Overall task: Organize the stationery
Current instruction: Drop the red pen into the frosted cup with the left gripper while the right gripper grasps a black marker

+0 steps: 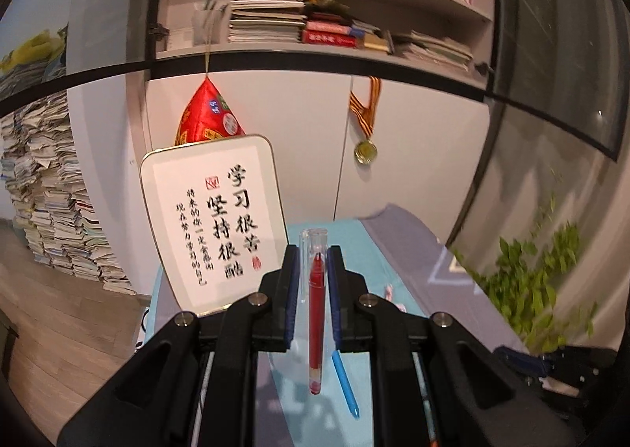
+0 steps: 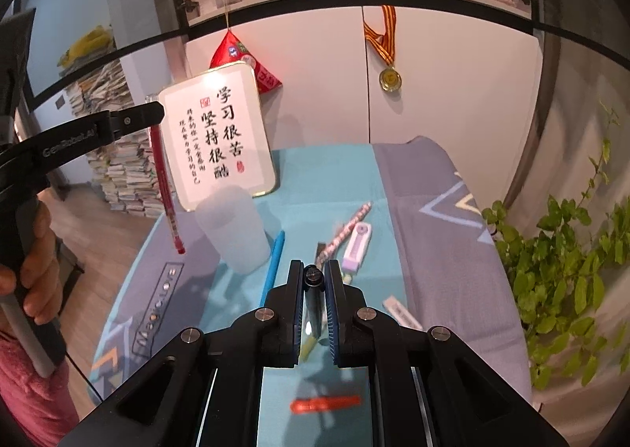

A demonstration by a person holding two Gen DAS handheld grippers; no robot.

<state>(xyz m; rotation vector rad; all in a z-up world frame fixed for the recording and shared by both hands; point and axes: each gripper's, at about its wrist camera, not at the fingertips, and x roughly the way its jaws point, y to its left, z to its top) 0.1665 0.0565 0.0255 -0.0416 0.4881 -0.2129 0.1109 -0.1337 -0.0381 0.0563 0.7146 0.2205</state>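
Observation:
My left gripper (image 1: 313, 250) is shut on a red pen (image 1: 315, 313) with a clear cap, which stands upright between the pads. In the right wrist view that left gripper (image 2: 155, 112) hangs at the left, above the table, and the red pen (image 2: 165, 187) dangles from it beside a frosted cup (image 2: 232, 230). My right gripper (image 2: 314, 264) is shut on a dark pen (image 2: 314, 277), held low over the cloth. On the table lie a blue pen (image 2: 274, 266), a patterned pencil (image 2: 346, 230), a white-and-purple eraser case (image 2: 356, 246) and a white eraser (image 2: 401, 313).
A framed calligraphy sign (image 2: 220, 140) leans at the back of the teal and grey tablecloth (image 2: 334, 179). A leafy plant (image 2: 567, 281) crowds the right edge. Something red and blurred (image 2: 325, 404) lies near the front. A hand (image 2: 35, 250) grips the left tool's handle.

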